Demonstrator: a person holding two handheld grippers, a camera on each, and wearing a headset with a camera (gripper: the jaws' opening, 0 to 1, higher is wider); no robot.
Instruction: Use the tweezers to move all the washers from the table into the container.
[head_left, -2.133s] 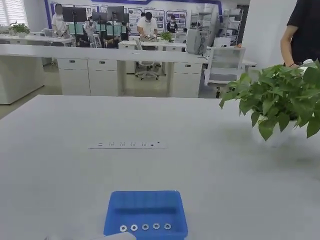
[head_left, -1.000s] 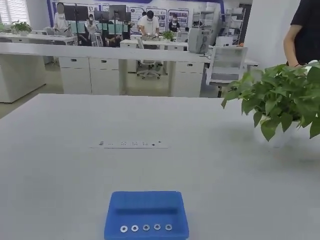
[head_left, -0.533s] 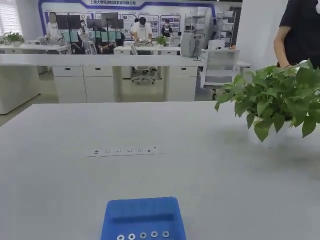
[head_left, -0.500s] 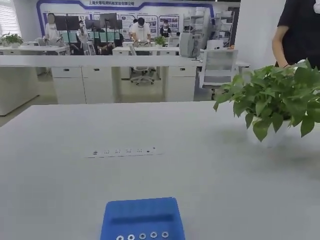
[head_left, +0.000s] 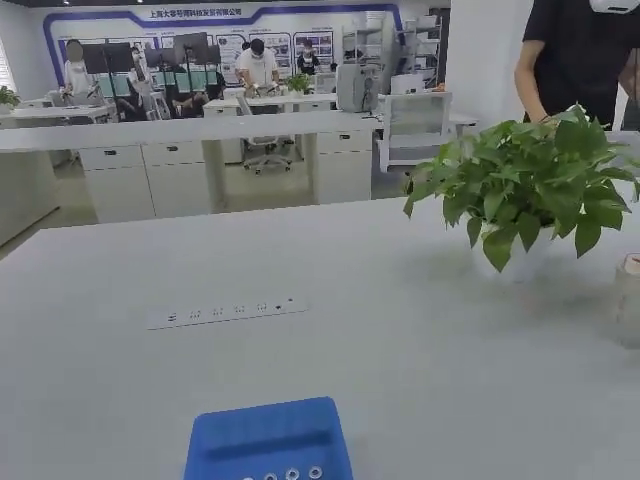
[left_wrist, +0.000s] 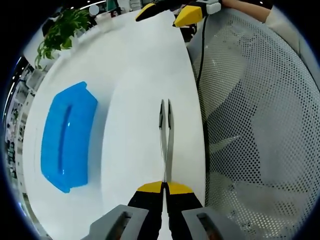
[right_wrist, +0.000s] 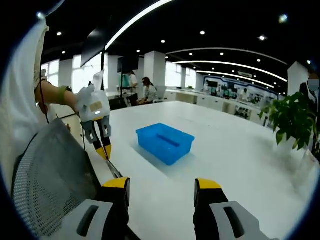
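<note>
Hand-held grippers in grey, yellow and black.
Left gripper (left_wrist: 164, 189) and right gripper (right_wrist: 162, 187) have grey jaws capped yellow; a black cable (left_wrist: 202, 47) runs at upper centre, and a pale sleeve (left_wrist: 282, 17) sits upper right.

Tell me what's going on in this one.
A person at a white workbench holds two grippers. The left gripper is shut on tweezers, their tips over the bench surface near its edge. The right gripper is open and empty. A blue container sits ahead, with a row of washers at its near edge in the head view.
</note>
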